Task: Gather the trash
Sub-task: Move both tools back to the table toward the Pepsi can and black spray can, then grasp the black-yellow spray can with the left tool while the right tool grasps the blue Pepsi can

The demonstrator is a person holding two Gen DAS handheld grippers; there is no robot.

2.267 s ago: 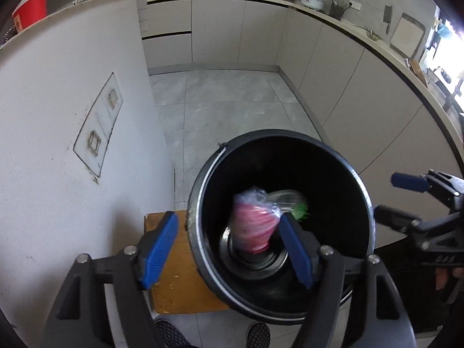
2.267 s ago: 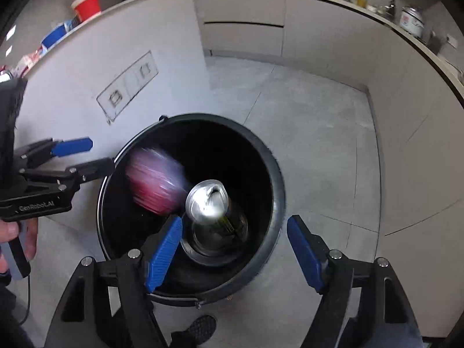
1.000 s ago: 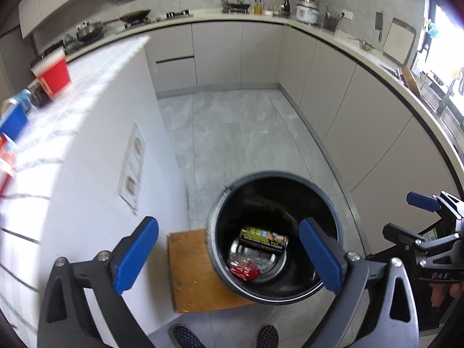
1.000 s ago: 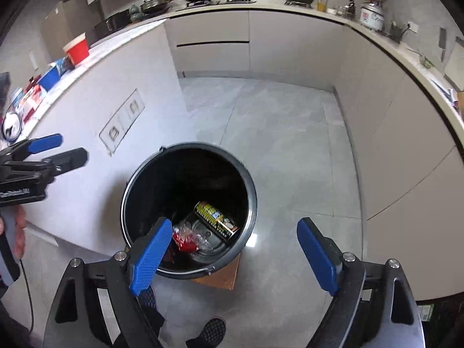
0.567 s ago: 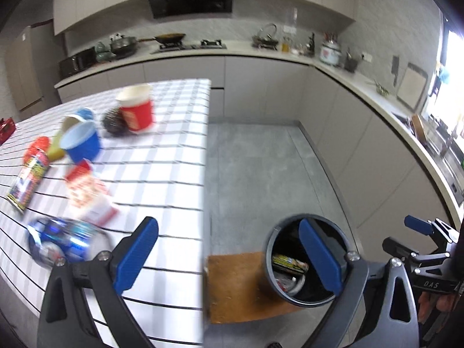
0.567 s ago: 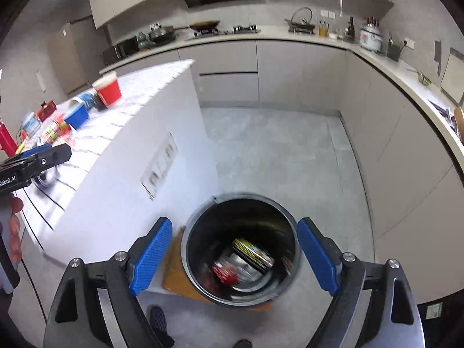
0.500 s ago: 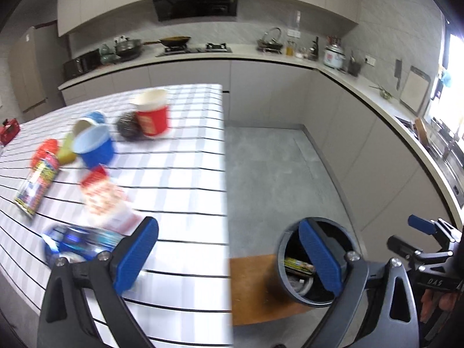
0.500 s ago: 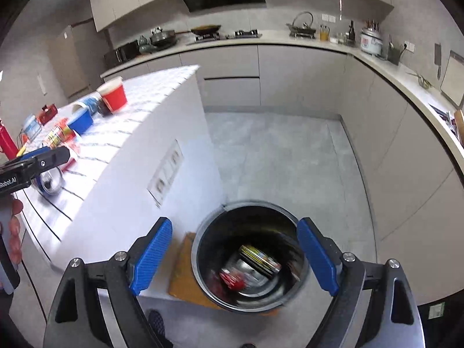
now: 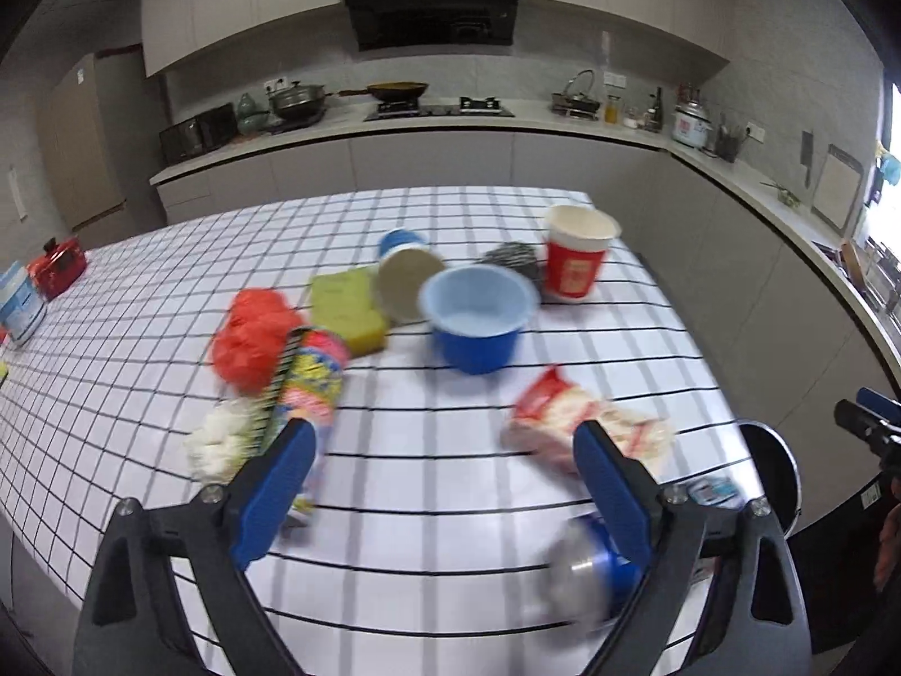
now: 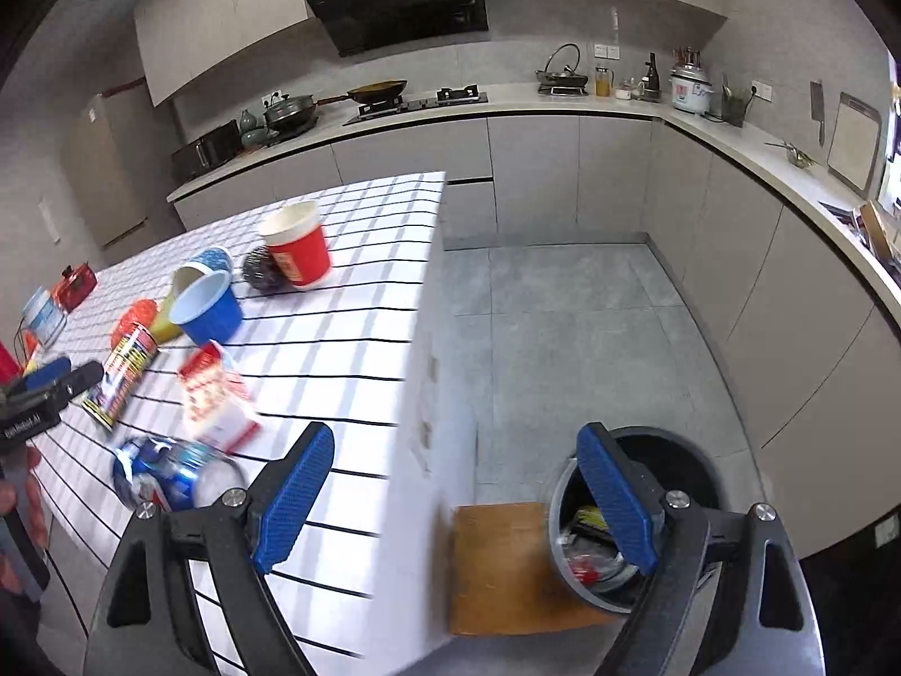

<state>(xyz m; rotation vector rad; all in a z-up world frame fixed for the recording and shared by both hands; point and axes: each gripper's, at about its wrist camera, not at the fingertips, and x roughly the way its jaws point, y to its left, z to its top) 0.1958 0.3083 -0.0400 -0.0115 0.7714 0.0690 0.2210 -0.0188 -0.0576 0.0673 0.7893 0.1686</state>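
Both grippers — left gripper (image 9: 439, 479), right gripper (image 10: 478, 493) — hold fingers wide apart, empty; blue bowl (image 9: 478, 318), red cup (image 9: 577, 262) at centre frame; bin (image 10: 630, 512) lower right.

Home kitchen: range hood (image 9: 431, 8), gas hob (image 9: 439, 107), rice cooker (image 10: 691, 89), grey cabinets (image 10: 532, 169).

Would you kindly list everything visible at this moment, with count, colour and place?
Paper cup: 1, red and white, upright at island's far right.
Tub: 1, blue, beside cup.
Scouring ball: 1, dark, behind tub.
Sponge: 1, yellow, centre.
Crumpled bag: 1, red, left.
Printed can: 1, multicoloured, lying.
Snack packet: 1, red-white, near edge.
Blue can: 1, crushed, nearest edge.
Bin: 1, black, floor.
Left tool: open.
Right tool: open.
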